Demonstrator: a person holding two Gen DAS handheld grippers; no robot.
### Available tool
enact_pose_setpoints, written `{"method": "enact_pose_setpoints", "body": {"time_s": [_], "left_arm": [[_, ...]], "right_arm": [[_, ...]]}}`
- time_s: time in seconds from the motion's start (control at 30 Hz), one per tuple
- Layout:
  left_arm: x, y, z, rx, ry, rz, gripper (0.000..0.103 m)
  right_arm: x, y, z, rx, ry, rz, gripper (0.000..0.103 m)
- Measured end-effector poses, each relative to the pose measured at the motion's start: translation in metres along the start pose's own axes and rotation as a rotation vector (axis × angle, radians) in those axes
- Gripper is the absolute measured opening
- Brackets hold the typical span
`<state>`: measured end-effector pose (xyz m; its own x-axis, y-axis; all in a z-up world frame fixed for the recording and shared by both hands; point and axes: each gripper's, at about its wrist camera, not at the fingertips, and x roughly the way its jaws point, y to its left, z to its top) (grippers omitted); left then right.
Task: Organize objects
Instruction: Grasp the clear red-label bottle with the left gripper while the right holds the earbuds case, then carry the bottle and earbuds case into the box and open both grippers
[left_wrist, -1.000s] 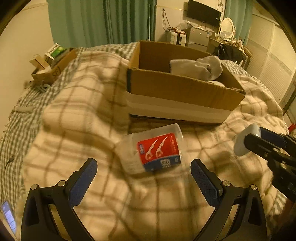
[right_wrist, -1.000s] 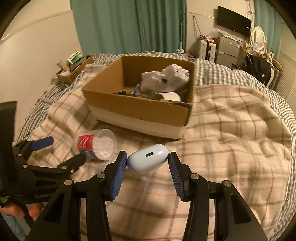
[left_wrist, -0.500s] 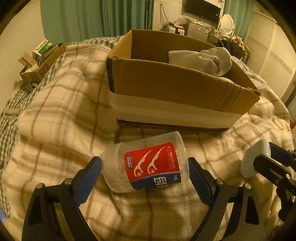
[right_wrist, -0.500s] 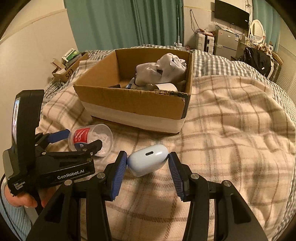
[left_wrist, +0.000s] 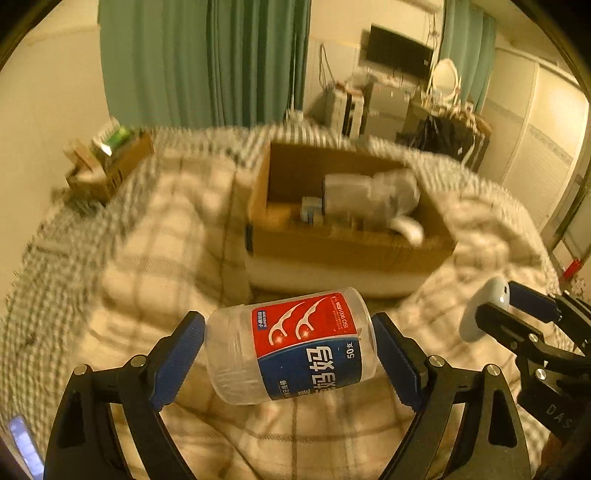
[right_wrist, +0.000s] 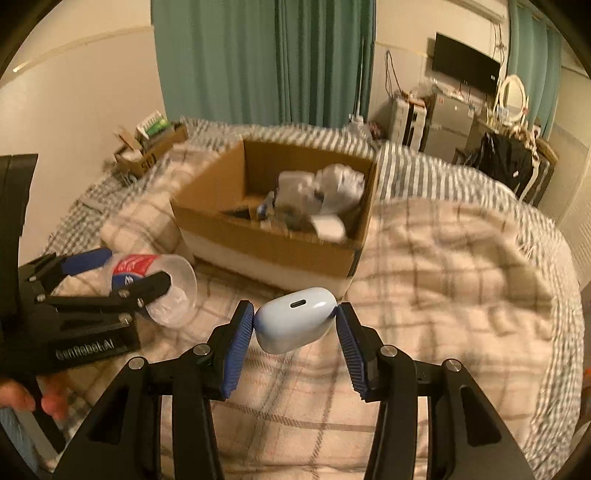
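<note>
Two things are in my grasp at once. My left gripper (left_wrist: 290, 363) has its blue-padded fingers (left_wrist: 177, 363) clamped on the clear floss-pick jar (left_wrist: 291, 347), which lies on its side between them, red and blue label facing up, its open-looking wide end toward my right finger. My right gripper (right_wrist: 295, 341) is clamped on the pale blue earbud case (right_wrist: 295, 319), held crosswise between the fingers with its charging port facing the camera. Beyond both sets of fingertips sits the cardboard box (right_wrist: 269, 243) on the plaid bed blanket (right_wrist: 443, 277), already holding white cloth and other blurred items. Both held things appear lifted just off the blanket.
</note>
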<state>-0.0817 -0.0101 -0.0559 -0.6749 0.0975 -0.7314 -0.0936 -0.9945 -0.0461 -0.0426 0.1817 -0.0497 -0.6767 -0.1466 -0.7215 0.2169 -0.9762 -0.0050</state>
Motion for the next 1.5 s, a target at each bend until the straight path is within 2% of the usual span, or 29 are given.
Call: {"method": "enact_pose_setpoints", "body": {"time_s": [0.17, 0.33, 0.5, 0.63, 0.8, 1.0, 1.33, 1.4, 1.47, 1.5], "left_arm": [[-0.034, -0.002, 0.042, 0.012, -0.099, -0.017, 0.092], [-0.049, -0.013, 0.083, 0.055, -0.178, 0.002, 0.092], [-0.038, -0.025, 0.12, 0.091, -0.199, 0.013, 0.092], [-0.009, -0.036, 0.139, 0.145, -0.194, 0.032, 0.092], [0.039, -0.047, 0.13, 0.228, -0.143, 0.052, 0.092], [0.094, -0.051, 0.111, 0.249, -0.075, 0.031, 0.092], [0.135, -0.049, 0.107, 0.266, -0.049, 0.064, 0.092], [0.138, -0.05, 0.106, 0.269, -0.039, 0.052, 0.092], [0.139, -0.052, 0.105, 0.265, -0.039, 0.067, 0.093], [0.138, -0.052, 0.105, 0.264, -0.041, 0.075, 0.093]], "right_arm": [[-0.04, -0.01, 0.035, -0.054, -0.091, -0.049, 0.046], [-0.062, -0.026, 0.078, -0.054, -0.163, -0.022, 0.046], [-0.052, -0.038, 0.118, -0.058, -0.191, -0.009, 0.046], [-0.022, -0.045, 0.148, -0.051, -0.173, 0.031, 0.046], [0.035, -0.052, 0.151, -0.032, -0.105, 0.061, 0.046], [0.103, -0.069, 0.146, 0.011, -0.026, 0.07, 0.046], [0.157, -0.088, 0.145, 0.088, -0.041, 0.151, 0.047], [0.157, -0.092, 0.141, 0.104, -0.057, 0.172, 0.051], [0.15, -0.094, 0.142, 0.124, -0.08, 0.173, 0.066], [0.144, -0.096, 0.143, 0.141, -0.095, 0.167, 0.067]]}}
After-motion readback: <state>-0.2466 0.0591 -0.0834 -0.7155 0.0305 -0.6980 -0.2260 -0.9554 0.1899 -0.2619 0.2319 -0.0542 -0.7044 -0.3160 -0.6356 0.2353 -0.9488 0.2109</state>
